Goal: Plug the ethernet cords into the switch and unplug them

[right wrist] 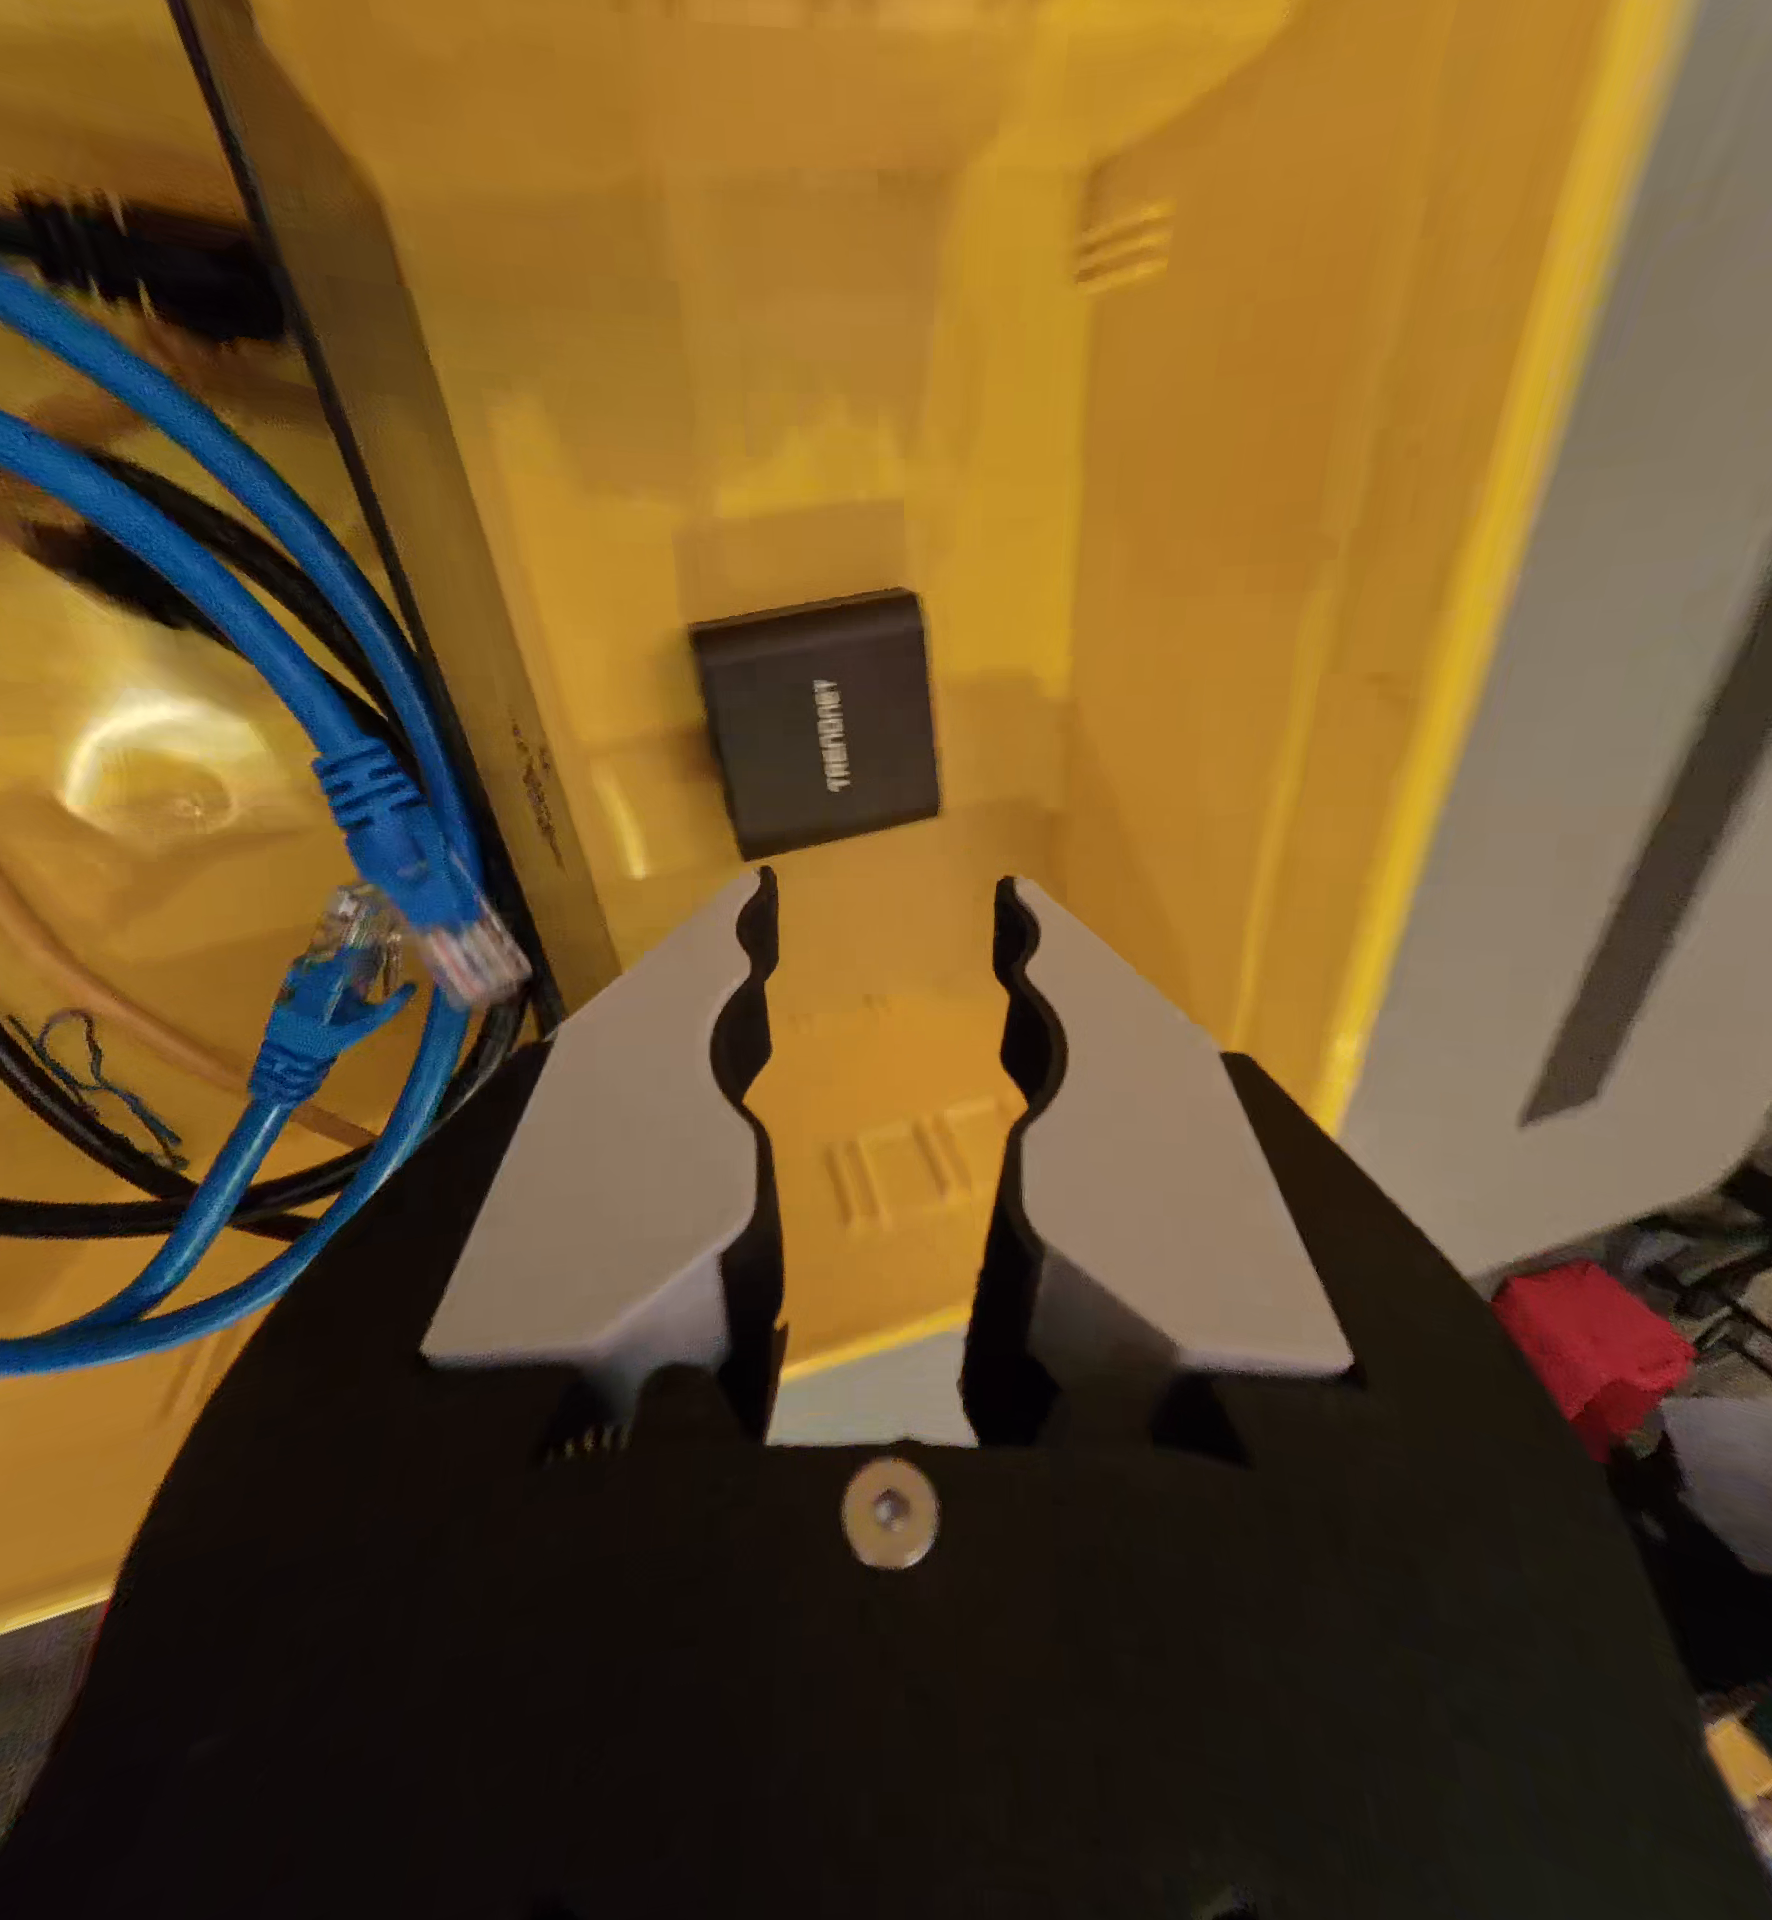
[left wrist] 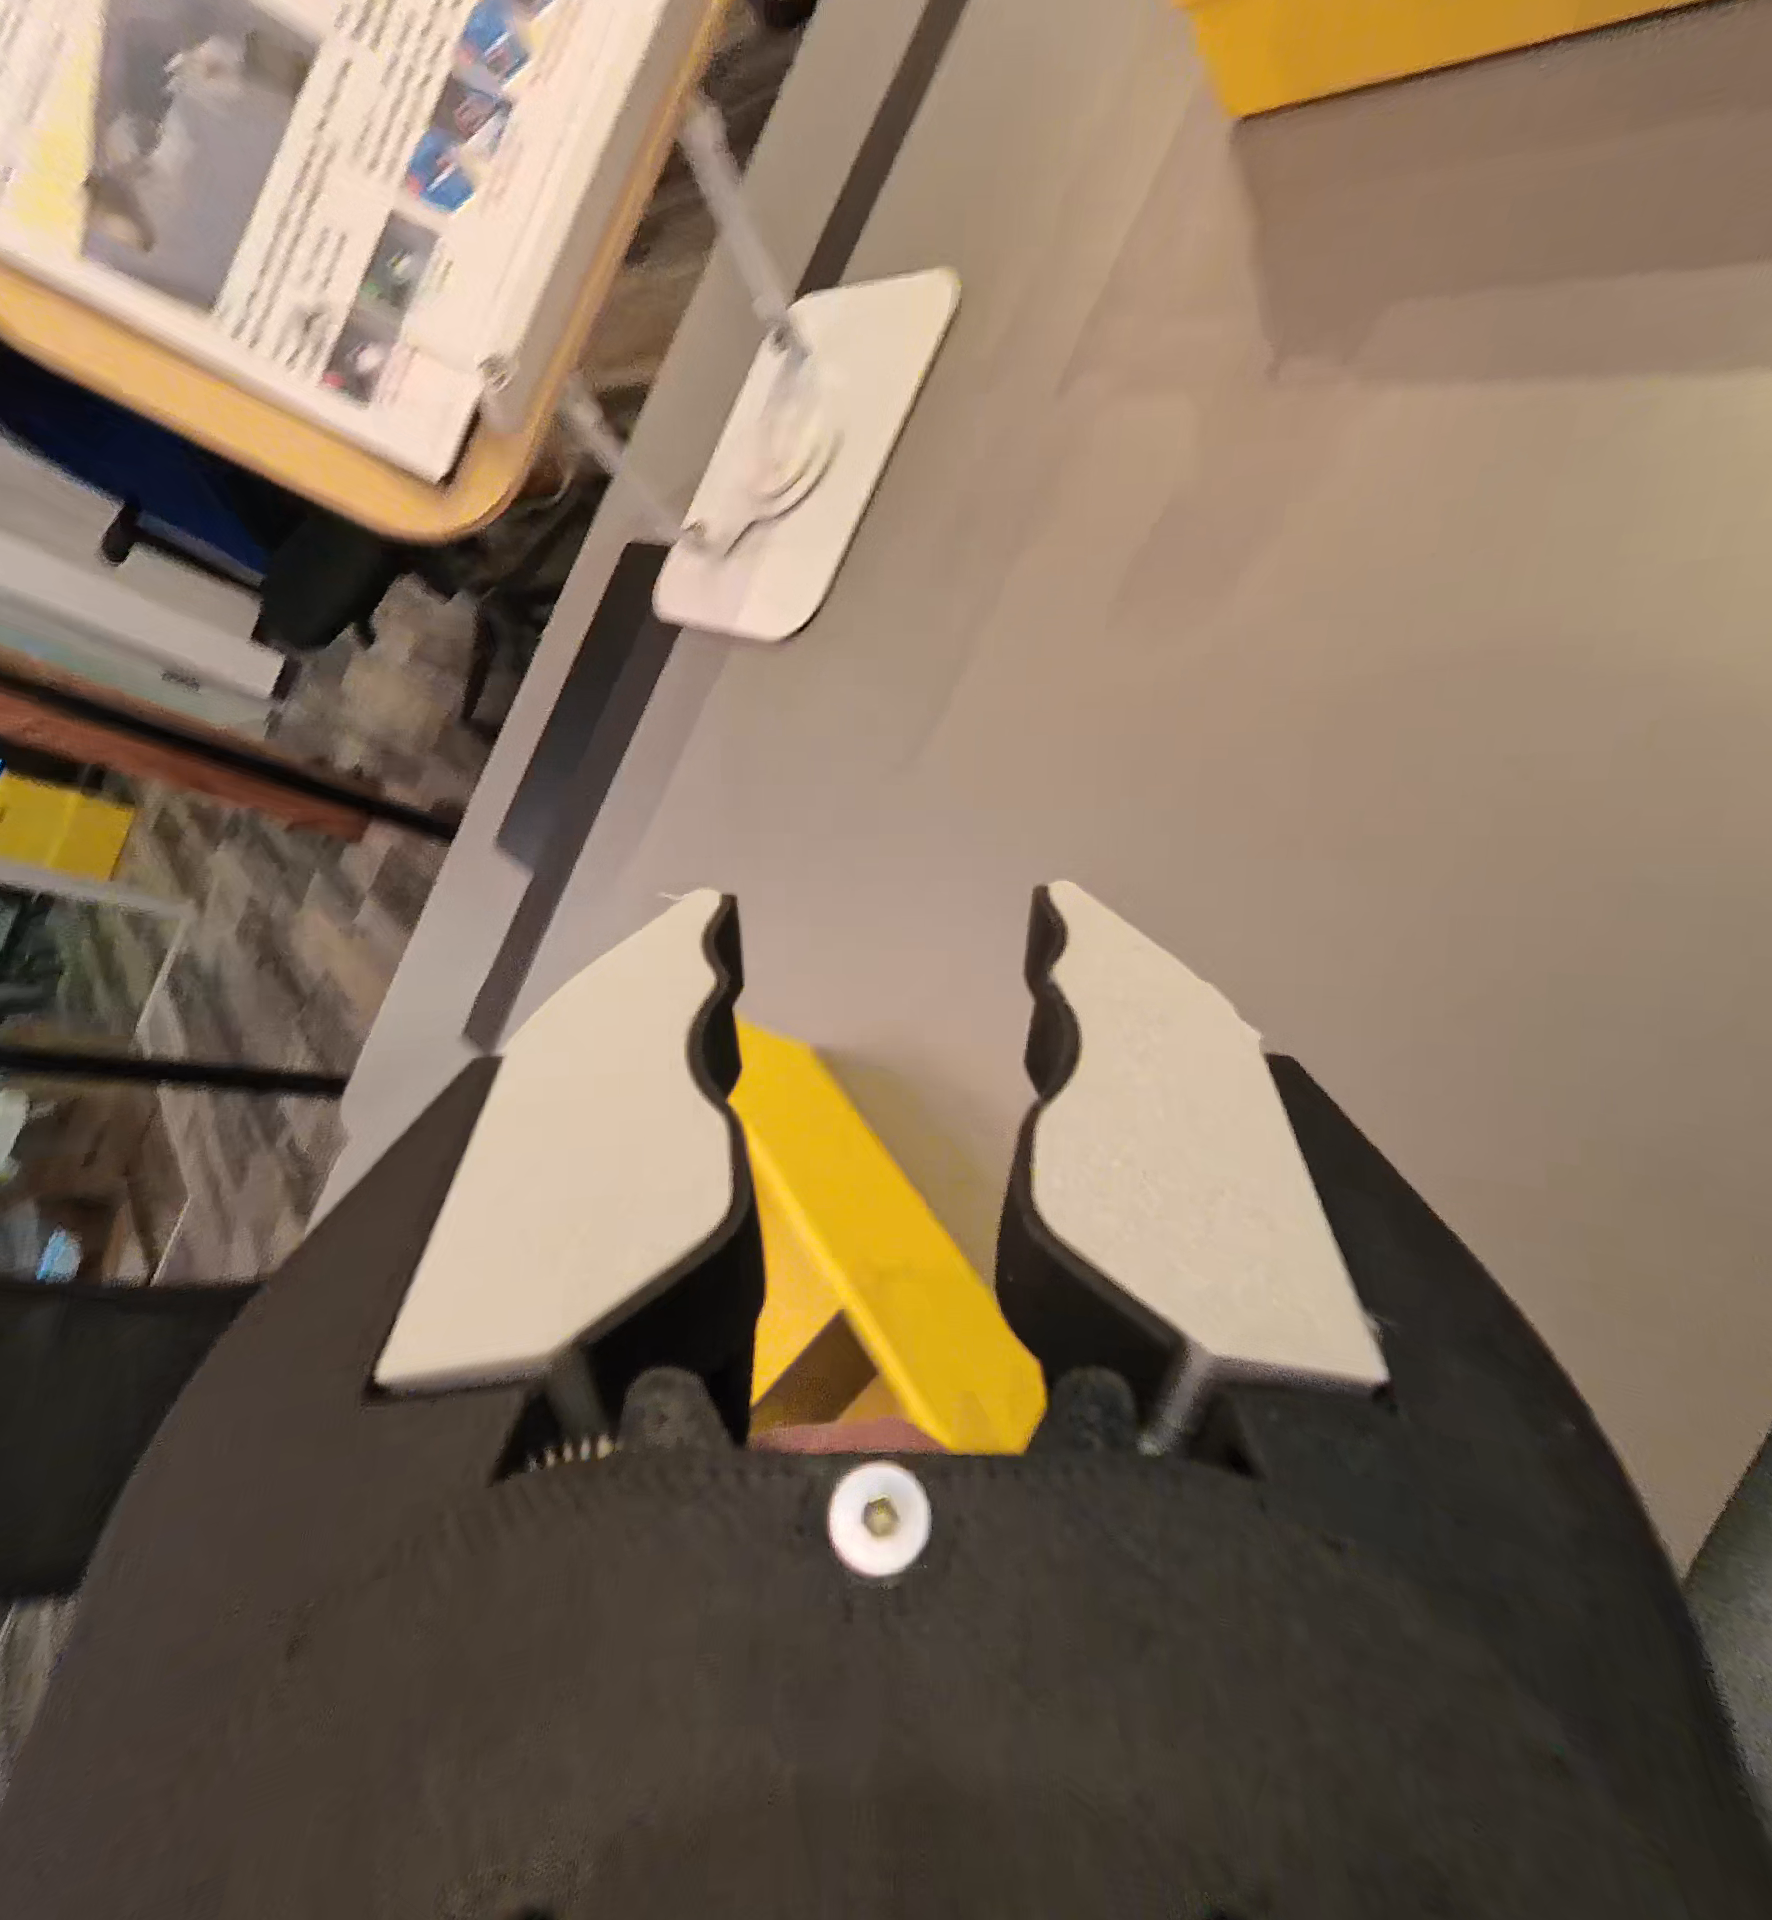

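Observation:
In the right wrist view, a small black switch (right wrist: 817,722) lies flat on the floor of a yellow bin (right wrist: 1225,623). My right gripper (right wrist: 884,885) is open and empty, its tips just short of the switch's near edge. Blue ethernet cords (right wrist: 238,561) loop at the left, with two plug ends (right wrist: 466,951) (right wrist: 347,935) lying loose near a black divider (right wrist: 446,582). In the left wrist view, my left gripper (left wrist: 882,902) is open and empty above a grey tabletop (left wrist: 1277,727); a yellow piece (left wrist: 861,1226) shows beneath its fingers.
Black cables (right wrist: 134,270) and a tan cable (right wrist: 82,997) lie with the blue cords. In the left wrist view, a white stand base (left wrist: 809,457) sits near the table's left edge, holding a printed sheet (left wrist: 238,187). A yellow bin corner (left wrist: 1381,52) shows at top right. Across from one pair of fingers to the other is roughly 50 cm. The small black switch (right wrist: 817,722) is closer to my right gripper, around 4 cm from its tips; the left tips are 50 cm off.

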Motion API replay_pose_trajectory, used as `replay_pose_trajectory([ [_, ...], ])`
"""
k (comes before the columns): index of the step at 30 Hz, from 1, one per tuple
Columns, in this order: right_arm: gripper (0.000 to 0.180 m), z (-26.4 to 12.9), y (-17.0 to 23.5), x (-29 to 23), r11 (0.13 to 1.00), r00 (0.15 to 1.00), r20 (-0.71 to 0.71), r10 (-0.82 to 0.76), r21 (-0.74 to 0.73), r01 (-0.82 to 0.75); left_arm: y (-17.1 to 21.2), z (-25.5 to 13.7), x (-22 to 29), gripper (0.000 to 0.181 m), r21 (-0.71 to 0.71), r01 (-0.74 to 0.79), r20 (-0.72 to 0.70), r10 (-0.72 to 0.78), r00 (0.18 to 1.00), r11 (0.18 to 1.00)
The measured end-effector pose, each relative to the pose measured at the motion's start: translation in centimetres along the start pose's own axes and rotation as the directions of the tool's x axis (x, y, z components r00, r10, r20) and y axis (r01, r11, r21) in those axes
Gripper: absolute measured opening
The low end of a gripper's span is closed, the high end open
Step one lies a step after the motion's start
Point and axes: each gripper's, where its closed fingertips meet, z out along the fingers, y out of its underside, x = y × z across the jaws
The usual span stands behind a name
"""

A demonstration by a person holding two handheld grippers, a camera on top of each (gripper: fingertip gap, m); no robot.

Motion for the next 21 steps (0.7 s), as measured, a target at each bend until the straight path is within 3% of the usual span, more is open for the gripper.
replay_pose_trajectory([
  [5,0.050,-6.8,1.1,1.0,0.928,0.935,-0.138,0.328,0.233,-0.291,7.7,-3.6,-5.1,0.074,-0.153,0.195,0.158,-0.171,0.973,0.969],
  [11,0.074,-9.8,6.4,-2.2,0.719,0.711,-0.196,0.675,0.390,-0.575,19.9,-9.2,-8.3,0.090,-0.221,0.495,0.363,-0.400,0.841,0.840],
  [12,0.090,-9.4,6.9,-3.4,0.684,0.686,-0.161,0.709,0.391,-0.616,21.7,-10.1,-8.4,0.092,-0.243,0.529,0.392,-0.417,0.820,0.813],
  [13,0.094,-8.9,7.6,-4.5,0.643,0.651,-0.128,0.748,0.378,-0.666,23.1,-10.7,-8.3,0.098,-0.262,0.560,0.407,-0.436,0.803,0.786],
  [17,0.088,-7.2,8.2,-7.6,0.509,0.560,0.020,0.828,0.389,-0.767,27.6,-11.8,-7.9,0.098,-0.308,0.639,0.451,-0.484,0.750,0.705],
  [21,0.081,-4.4,7.3,-10.4,0.452,0.527,0.178,0.831,0.335,-0.826,31.6,-10.8,-6.8,0.095,-0.388,0.673,0.442,-0.513,0.736,0.630],
])
